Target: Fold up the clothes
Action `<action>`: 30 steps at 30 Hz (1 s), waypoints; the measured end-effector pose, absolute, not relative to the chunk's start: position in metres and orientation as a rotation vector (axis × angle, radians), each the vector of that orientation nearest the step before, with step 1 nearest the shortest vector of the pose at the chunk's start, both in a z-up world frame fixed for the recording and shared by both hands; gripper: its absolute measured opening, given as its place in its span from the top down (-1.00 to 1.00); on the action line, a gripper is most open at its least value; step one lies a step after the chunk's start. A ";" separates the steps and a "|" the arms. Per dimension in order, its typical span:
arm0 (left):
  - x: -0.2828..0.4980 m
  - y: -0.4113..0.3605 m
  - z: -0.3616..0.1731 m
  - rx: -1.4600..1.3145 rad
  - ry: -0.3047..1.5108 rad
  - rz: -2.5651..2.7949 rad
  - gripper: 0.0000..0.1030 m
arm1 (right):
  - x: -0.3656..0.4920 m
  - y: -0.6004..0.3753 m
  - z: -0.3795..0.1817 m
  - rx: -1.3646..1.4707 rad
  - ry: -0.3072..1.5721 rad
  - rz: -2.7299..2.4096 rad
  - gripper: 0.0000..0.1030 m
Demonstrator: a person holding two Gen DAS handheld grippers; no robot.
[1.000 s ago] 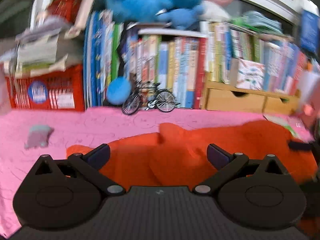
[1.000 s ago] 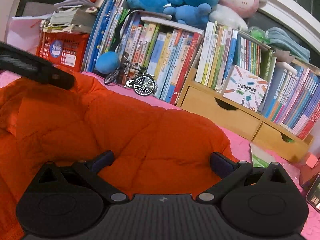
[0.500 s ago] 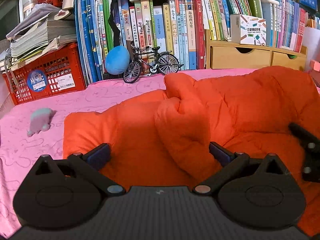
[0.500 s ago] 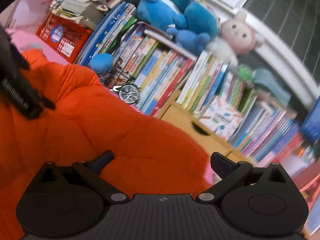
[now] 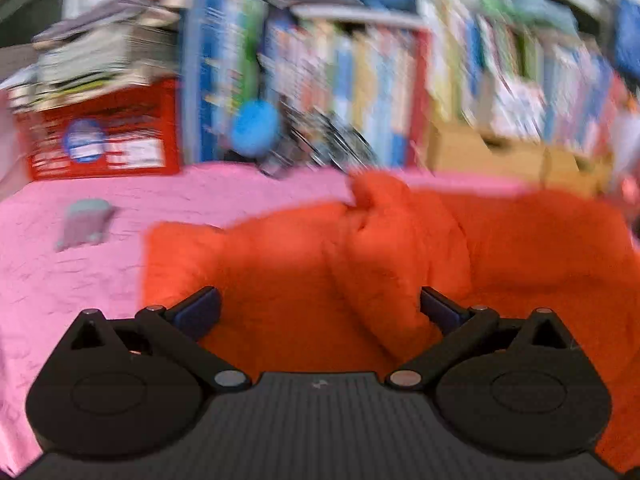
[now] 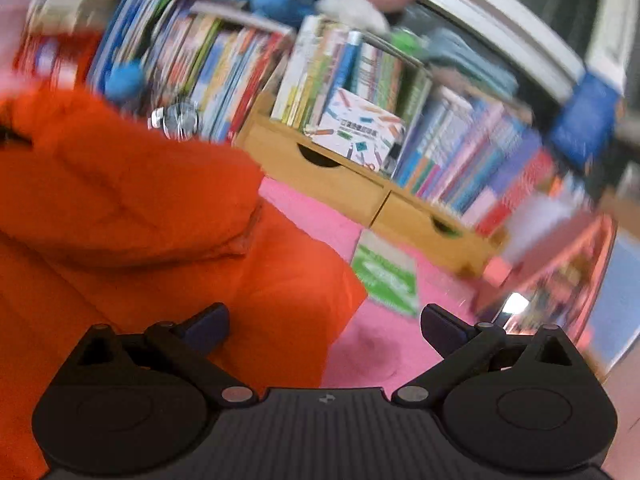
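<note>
An orange padded jacket point(image 5: 400, 248) lies crumpled on the pink cover point(image 5: 80, 280). In the left wrist view, which is blurred, my left gripper point(image 5: 320, 308) is open and empty, its fingers spread over the jacket's middle, with a raised fold between them. In the right wrist view the jacket point(image 6: 140, 220) fills the left side, one layer lying over another. My right gripper point(image 6: 324, 324) is open and empty, above the jacket's right edge, with its left fingertip point(image 6: 208, 320) over the fabric and its right one over the pink cover point(image 6: 360, 344).
A shelf of books point(image 5: 360, 80) and a wooden drawer unit point(image 6: 340, 184) stand along the back. A red crate point(image 5: 104, 132), a blue ball point(image 5: 256, 128) and a small grey toy point(image 5: 84, 224) are at the left. A green booklet point(image 6: 384, 276) lies right of the jacket.
Both views have swung and blurred. The left camera pulled back a little. The right gripper moved right, to the jacket's right edge, with pink cover now under it. Both stay open.
</note>
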State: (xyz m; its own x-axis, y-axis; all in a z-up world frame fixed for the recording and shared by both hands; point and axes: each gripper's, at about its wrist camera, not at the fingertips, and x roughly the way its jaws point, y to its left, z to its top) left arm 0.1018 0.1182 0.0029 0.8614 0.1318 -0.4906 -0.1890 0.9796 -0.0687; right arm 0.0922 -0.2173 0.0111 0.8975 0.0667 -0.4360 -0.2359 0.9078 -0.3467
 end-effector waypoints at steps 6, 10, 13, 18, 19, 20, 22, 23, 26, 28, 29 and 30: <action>0.098 0.130 0.013 -0.121 0.515 0.204 -1.00 | 0.095 -0.219 0.054 -0.187 0.342 0.295 -1.00; 0.079 0.118 0.033 -0.090 0.456 0.177 -1.00 | 0.109 -0.190 0.064 -0.178 0.303 0.369 -0.96; 0.071 0.109 0.047 -0.093 0.416 0.161 -1.00 | 0.116 -0.151 0.063 -0.285 0.250 0.402 -0.93; 0.070 0.088 0.066 -0.093 0.319 0.126 -1.00 | 0.109 -0.117 0.036 -0.378 0.281 0.492 -1.00; 0.078 0.083 0.062 -0.066 0.330 0.129 -1.00 | 0.109 -0.117 0.028 -0.358 0.313 0.517 -1.00; 0.086 0.077 0.059 -0.040 0.340 0.132 -1.00 | 0.110 -0.117 0.021 -0.339 0.345 0.537 -1.00; 0.103 0.074 0.042 -0.002 0.409 0.148 -1.00 | 0.111 -0.120 0.009 -0.307 0.403 0.549 -1.00; 0.109 0.075 0.033 0.010 0.449 0.157 -1.00 | 0.111 -0.122 0.008 -0.300 0.416 0.553 -1.00; 0.114 0.090 0.009 -0.011 0.532 0.188 -1.00 | 0.106 -0.128 0.008 -0.294 0.440 0.567 -1.00; 0.110 0.105 0.004 -0.092 0.545 0.162 -1.00 | 0.103 -0.134 0.007 -0.290 0.449 0.580 -1.00; 0.111 0.107 0.003 -0.100 0.551 0.160 -1.00 | 0.103 -0.137 0.007 -0.286 0.455 0.584 -1.00; 0.113 0.107 0.003 -0.098 0.560 0.160 -1.00 | 0.102 -0.140 0.007 -0.283 0.461 0.586 -1.00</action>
